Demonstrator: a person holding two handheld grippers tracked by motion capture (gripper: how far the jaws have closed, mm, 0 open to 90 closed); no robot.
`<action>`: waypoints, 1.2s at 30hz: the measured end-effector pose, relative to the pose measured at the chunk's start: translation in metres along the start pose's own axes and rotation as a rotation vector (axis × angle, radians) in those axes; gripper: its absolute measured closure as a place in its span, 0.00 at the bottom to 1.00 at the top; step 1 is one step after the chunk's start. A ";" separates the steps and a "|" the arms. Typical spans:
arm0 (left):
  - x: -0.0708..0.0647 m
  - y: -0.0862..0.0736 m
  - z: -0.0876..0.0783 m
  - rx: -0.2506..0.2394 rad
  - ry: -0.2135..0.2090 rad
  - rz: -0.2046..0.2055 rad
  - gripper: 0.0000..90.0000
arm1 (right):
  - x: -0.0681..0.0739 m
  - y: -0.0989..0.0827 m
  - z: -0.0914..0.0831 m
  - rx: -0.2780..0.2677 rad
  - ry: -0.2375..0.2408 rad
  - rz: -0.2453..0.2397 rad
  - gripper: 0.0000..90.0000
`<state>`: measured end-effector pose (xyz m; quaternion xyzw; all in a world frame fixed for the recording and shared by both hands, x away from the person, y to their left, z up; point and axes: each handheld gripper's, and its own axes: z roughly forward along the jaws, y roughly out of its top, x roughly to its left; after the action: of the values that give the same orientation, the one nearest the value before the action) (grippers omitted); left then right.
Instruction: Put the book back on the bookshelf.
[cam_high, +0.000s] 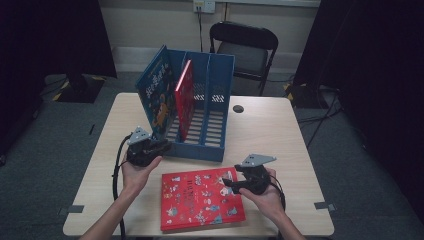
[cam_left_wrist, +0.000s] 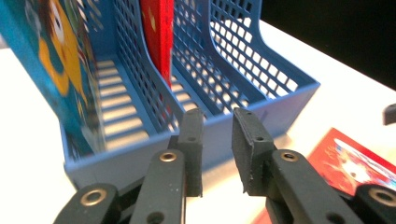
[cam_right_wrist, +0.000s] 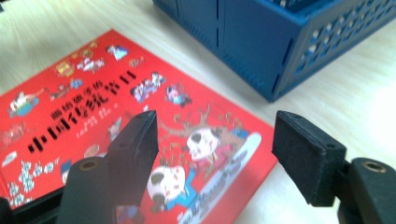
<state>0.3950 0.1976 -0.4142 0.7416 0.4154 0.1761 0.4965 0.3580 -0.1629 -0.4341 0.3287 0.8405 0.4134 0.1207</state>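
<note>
The left tongs (cam_left_wrist: 217, 140), jaws a narrow gap apart with nothing between them, hover just before the front wall of the blue file rack (cam_high: 210, 145) on the worktop (cam_high: 270, 130). The right tongs (cam_right_wrist: 215, 154), jaws wide and empty, hang over the red picture book (cam_high: 200, 200) lying flat just in front of the rack. A blue book (cam_high: 157, 92) and another red book (cam_high: 184, 100) stand inside the rack.

The high view looks forward and down from above the table's (cam_high: 280, 125) near edge, taking in its whole top; the left gripper view sits low and close, facing the blue file rack's (cam_left_wrist: 196, 135) near wall; the right gripper view tilts down over the flat red book (cam_right_wrist: 84, 116); all three share rack and book.
</note>
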 end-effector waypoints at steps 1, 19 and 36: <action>-0.002 -0.004 -0.002 0.006 -0.006 0.001 0.81 | 0.000 -0.002 0.000 0.006 -0.002 0.001 0.35; -0.016 -0.058 -0.032 0.140 -0.046 0.032 0.70 | 0.001 -0.026 0.007 0.054 0.008 0.032 0.34; -0.020 -0.080 -0.008 0.277 -0.076 0.004 0.54 | -0.003 -0.036 0.019 0.074 0.017 0.073 0.29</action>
<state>0.3419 0.1996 -0.4785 0.8100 0.4152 0.0897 0.4044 0.3532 -0.1695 -0.4745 0.3599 0.8436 0.3891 0.0859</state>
